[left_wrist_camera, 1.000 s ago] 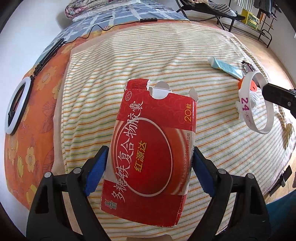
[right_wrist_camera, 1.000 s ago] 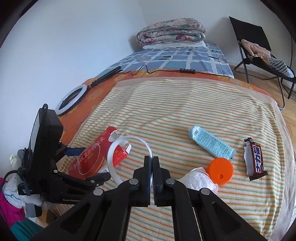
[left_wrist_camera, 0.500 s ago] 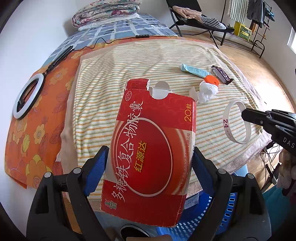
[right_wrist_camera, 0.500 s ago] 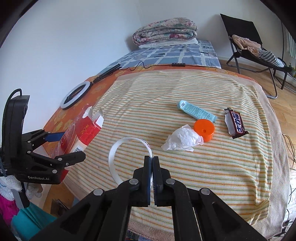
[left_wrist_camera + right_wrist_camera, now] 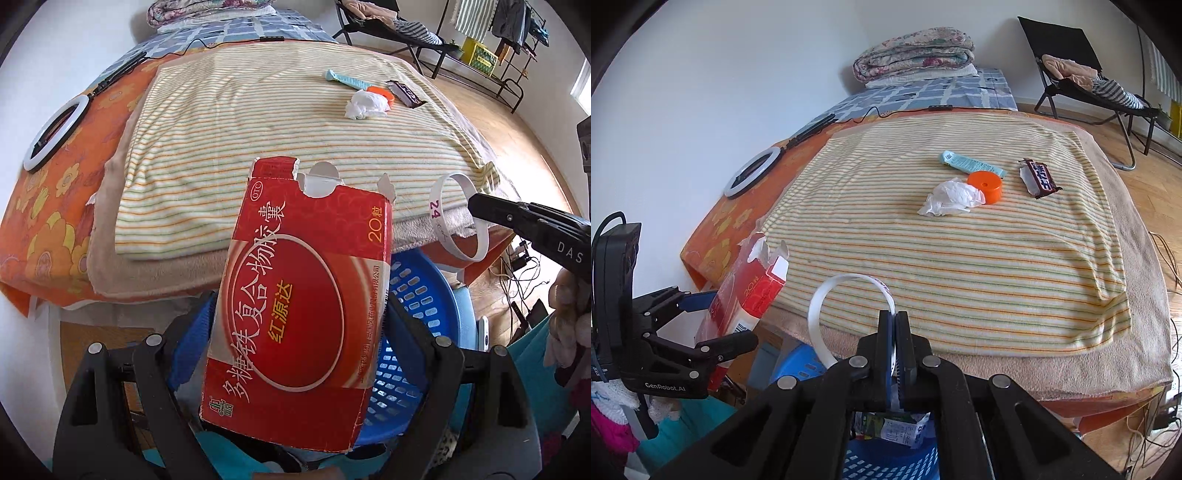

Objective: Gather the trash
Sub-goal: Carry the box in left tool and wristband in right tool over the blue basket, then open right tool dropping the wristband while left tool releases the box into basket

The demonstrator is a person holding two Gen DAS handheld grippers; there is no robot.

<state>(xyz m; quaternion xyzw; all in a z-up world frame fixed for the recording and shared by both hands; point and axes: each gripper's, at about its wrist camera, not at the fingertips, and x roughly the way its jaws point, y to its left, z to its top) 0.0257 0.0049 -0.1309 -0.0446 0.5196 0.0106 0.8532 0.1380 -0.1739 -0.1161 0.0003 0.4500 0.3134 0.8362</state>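
Blue basket below bed's near edge, crumpled wrappers inside. Left claw gripping red carton; right claw pinching white ring. Striped blanket on bed.

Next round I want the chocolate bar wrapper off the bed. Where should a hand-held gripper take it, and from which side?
Grip the chocolate bar wrapper across its narrow width near the middle, coming from above. It lies flat on the striped blanket, long axis running away from the camera, clear of the orange lid, so the long edges are free for both fingers.
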